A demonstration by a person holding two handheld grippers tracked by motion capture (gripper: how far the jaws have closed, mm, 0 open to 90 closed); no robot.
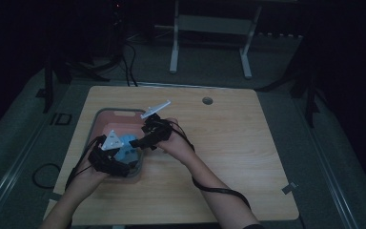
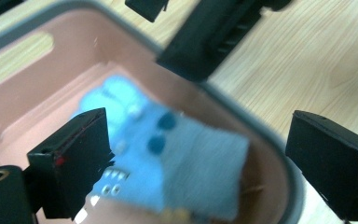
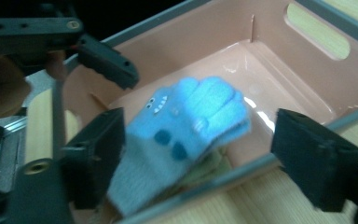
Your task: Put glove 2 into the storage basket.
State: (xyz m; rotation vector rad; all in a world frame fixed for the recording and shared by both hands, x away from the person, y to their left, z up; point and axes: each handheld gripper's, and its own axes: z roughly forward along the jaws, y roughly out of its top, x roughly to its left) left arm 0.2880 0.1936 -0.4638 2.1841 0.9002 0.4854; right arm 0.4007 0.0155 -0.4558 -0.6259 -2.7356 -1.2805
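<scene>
I have both grippers hovering over the pink bin point(image 1: 106, 114), and the blue glove point(image 3: 186, 126) lies flat inside it, on the floor of the bin toward its near wall. My left gripper point(image 2: 198, 158) has its jaws spread wide with nothing pressed between them; the glove sits below the gap, untouched. My right gripper point(image 3: 198, 154) is the same: jaws wide apart, the glove framed between them but lying free in the bin. No earlier picture is at hand, so I judge only that the glove looks set down and both grippers are clear of it.

What could go wrong from here: the glove is soft knit, and a trailing cuff could snag on a jaw edge if I pull a gripper out low across the bin, dragging the glove up the wall. The two grippers also hang close together over the bin; in the left gripper view the other one's black jaw crosses the bin's rim just beyond, so a careless swing could knock them together or tip the light bin. Something pale lies partly under the glove; I cannot tell what it is, and it may shift with it.

The glove is fuzzy, bright blue at the fingers and greyer at the cuff, with dark blue spots and small white marks. The bin is smooth, glossy plastic with a grey rim, rounded corners and slot handles, on a pale wood-grain table point(image 1: 228, 143).
</scene>
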